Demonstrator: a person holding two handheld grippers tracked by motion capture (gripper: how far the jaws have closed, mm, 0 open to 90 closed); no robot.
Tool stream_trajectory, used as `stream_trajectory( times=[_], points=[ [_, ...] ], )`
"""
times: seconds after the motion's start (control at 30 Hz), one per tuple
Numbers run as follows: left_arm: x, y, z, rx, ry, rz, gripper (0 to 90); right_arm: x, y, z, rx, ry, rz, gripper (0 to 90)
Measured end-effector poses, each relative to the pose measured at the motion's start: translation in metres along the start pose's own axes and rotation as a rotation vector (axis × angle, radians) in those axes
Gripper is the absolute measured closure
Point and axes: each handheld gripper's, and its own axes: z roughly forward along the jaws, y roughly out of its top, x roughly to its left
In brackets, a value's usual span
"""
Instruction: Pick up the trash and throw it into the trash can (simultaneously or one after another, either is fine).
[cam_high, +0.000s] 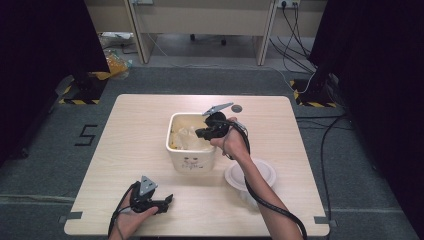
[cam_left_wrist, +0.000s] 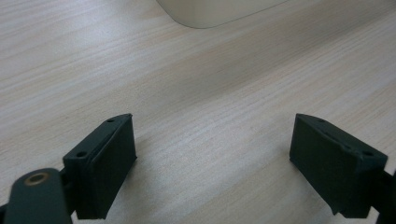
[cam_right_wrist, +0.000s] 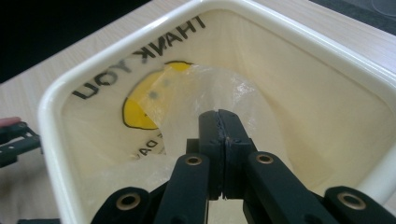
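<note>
Cream bin (cam_high: 192, 162) mid-tabletop | plastic bag (cam_right_wrist: 187, 100) inside, lining unfinished | right gripper (cam_right_wrist: 223, 128) clenched, pushing bag in | left gripper (cam_left_wrist: 212, 163) released near front edge

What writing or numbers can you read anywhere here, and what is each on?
"THANK YOU": plastic bag inside the cream bin.
"5": taped on the floor.
Smaller print under the bag's yellow face: cut off, unreadable.
Marking on the bin's front: too small to read.
</note>
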Motion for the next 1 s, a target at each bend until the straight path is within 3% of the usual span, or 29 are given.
stream_trajectory(
  times=[0.2, 0.3, 0.6, 0.77, 1.0],
  points=[
    [0.000, 0.000, 0.000, 0.000, 0.000, 0.000, 13.7, -0.001, 0.001, 0.004, 0.032, -0.018, -0.021, 79.4],
    [0.000, 0.000, 0.000, 0.000, 0.000, 0.000, 13.6, -0.002, 0.003, 0.000, -0.011, 0.001, -0.003, 67.7],
    [0.000, 0.000, 0.000, 0.000, 0.001, 0.001, 13.6, 0.005, 0.009, -0.049, -0.129, -0.018, -0.034, 55.7],
    [0.000, 0.000, 0.000, 0.002, 0.000, 0.002, 13.6, 0.000, -0.001, -0.067, -0.132, -0.065, -0.041, 55.8],
    [0.000, 0.000, 0.000, -0.002, 0.001, -0.001, 13.6, -0.010, -0.023, -0.084, -0.157, -0.073, -0.020, 52.8]
  ],
)
